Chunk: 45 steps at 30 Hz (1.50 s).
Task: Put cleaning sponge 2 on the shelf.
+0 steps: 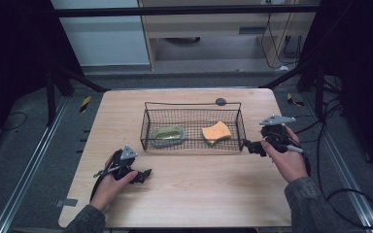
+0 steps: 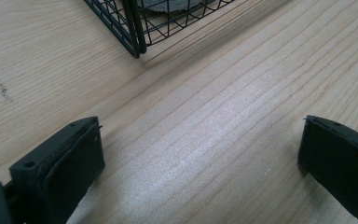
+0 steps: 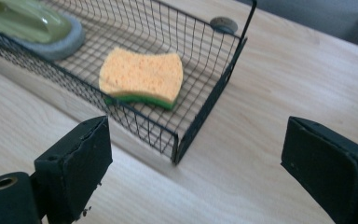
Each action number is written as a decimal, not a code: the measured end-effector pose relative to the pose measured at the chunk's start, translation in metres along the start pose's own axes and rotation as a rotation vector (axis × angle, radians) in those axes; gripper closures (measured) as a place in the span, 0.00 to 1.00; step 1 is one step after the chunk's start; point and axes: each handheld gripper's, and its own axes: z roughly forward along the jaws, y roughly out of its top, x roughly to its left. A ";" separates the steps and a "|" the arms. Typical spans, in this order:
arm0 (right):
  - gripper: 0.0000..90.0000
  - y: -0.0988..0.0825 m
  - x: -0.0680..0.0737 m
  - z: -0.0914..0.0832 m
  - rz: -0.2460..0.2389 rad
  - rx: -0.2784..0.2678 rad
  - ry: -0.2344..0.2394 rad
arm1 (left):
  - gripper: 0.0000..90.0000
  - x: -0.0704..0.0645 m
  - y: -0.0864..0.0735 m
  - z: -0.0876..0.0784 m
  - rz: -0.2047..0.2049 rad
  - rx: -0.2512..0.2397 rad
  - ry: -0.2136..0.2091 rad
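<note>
Wood-grained and pale, the surface [image 1: 189,194] carries a black wire basket [image 1: 193,104] near its middle, and everything else is ordered around that. Within the basket, toward its right end, an orange sponge [image 3: 142,74] with a green scouring layer underneath is laid flat on the mesh floor; toward the left end a green glazed dish [image 3: 25,21] is seated on a grey pad [image 3: 60,44]. The sponge is judged to be the thing in hand, since the right gripper [image 1: 253,146] is held just outside the basket's right end with its jaws spread wide and nothing between them. It can be expected to be very light, soft and compressible, so a gentle squeeze across its narrow waist should be enough; the wire rim would have to be cleared from above. The left gripper [image 1: 143,175] is rested low near the front left of the surface, jaws likewise wide apart and empty. Several matters cannot be settled: the dish's contents, if any, are hidden; what the grey pad is made of cannot be made out; the small dark round disc [image 3: 223,24] beyond the basket cannot be identified; and the basket is cut off by the frame in both gripper views.
</note>
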 end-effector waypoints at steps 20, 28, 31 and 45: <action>0.12 -0.072 -0.013 0.036 0.105 0.074 0.016 | 0.00 0.000 0.000 0.001 -0.002 -0.004 0.000; 0.12 -0.075 -0.028 0.062 0.178 0.077 -0.042 | 0.00 0.000 0.000 0.001 -0.001 -0.003 0.000; 0.12 -0.074 -0.032 0.066 0.213 0.064 -0.063 | 0.00 0.000 0.000 0.001 -0.001 -0.003 0.000; 0.08 -0.080 -0.041 0.085 0.270 0.071 -0.118 | 0.00 0.000 0.000 0.001 -0.002 -0.004 0.000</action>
